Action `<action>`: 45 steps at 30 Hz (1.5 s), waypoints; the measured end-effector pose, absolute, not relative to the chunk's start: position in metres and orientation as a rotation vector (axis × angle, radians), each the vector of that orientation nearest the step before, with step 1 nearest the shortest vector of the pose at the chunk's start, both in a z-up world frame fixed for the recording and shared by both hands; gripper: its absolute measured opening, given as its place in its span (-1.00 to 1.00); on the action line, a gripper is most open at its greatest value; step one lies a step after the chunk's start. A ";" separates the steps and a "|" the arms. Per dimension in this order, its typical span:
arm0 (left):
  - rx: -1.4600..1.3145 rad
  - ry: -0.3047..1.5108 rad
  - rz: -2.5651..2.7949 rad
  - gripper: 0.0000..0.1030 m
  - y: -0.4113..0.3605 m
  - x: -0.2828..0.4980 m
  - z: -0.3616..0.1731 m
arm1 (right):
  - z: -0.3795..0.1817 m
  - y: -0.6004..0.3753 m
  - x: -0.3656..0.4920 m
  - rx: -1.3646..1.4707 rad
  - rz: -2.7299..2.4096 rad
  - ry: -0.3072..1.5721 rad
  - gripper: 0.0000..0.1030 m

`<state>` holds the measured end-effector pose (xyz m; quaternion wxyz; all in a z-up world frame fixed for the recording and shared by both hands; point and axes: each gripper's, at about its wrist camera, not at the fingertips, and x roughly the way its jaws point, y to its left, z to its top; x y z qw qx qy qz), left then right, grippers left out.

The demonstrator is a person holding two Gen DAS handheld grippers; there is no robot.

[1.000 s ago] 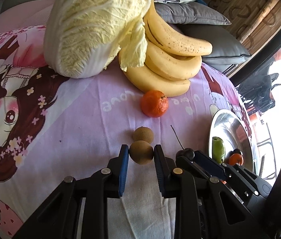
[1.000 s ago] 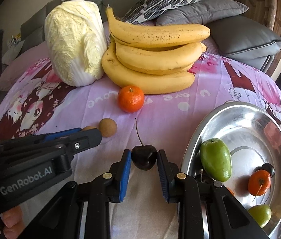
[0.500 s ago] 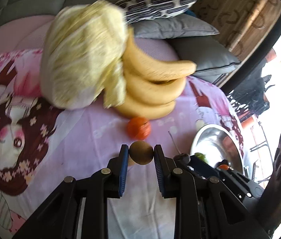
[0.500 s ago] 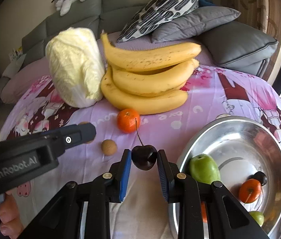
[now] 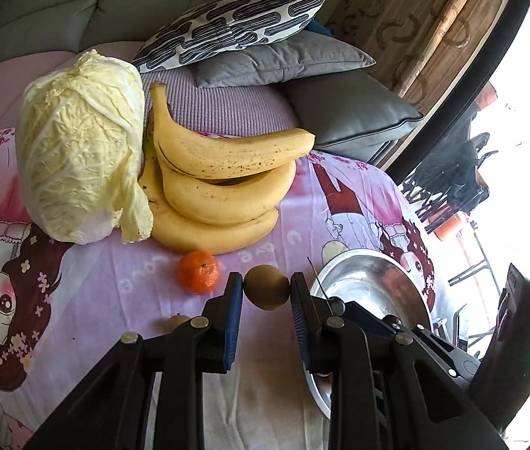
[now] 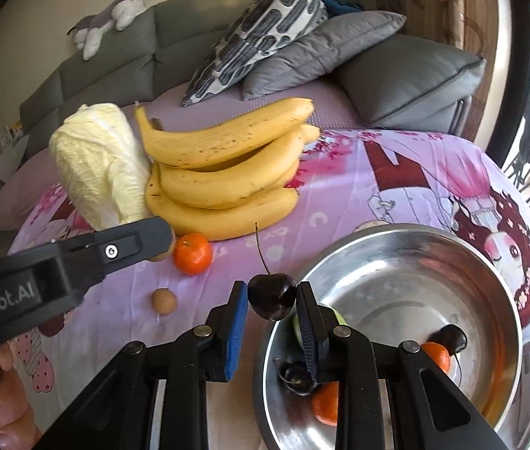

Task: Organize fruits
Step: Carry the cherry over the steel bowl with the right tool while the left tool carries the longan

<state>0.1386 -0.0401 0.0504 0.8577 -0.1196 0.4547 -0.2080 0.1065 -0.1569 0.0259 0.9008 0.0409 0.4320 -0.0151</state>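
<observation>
My left gripper is shut on a small brown round fruit and holds it above the cloth, left of the steel bowl. My right gripper is shut on a dark cherry with a long stem, held at the left rim of the steel bowl. The bowl holds tangerines, a dark cherry and a green fruit mostly hidden by my finger. A second brown fruit and a tangerine lie on the cloth.
A bunch of bananas and a napa cabbage lie at the back of the pink printed cloth. Grey and patterned cushions are behind. The left gripper's body crosses the right wrist view at left.
Both grippers have risen with their fruits and shifted right toward the bowl. The second brown fruit stays on the cloth.
</observation>
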 end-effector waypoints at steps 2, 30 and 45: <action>-0.253 0.960 -0.445 -0.48 -0.044 0.138 0.049 | 0.027 -0.160 0.105 0.086 -0.035 0.892 -0.44; -0.039 1.031 -0.557 -0.48 -0.143 0.113 0.026 | 0.028 -0.264 0.070 0.169 -0.222 0.920 -0.44; 0.056 1.072 -0.609 -0.48 -0.173 0.100 0.010 | 0.020 -0.284 0.060 0.205 -0.244 0.932 -0.44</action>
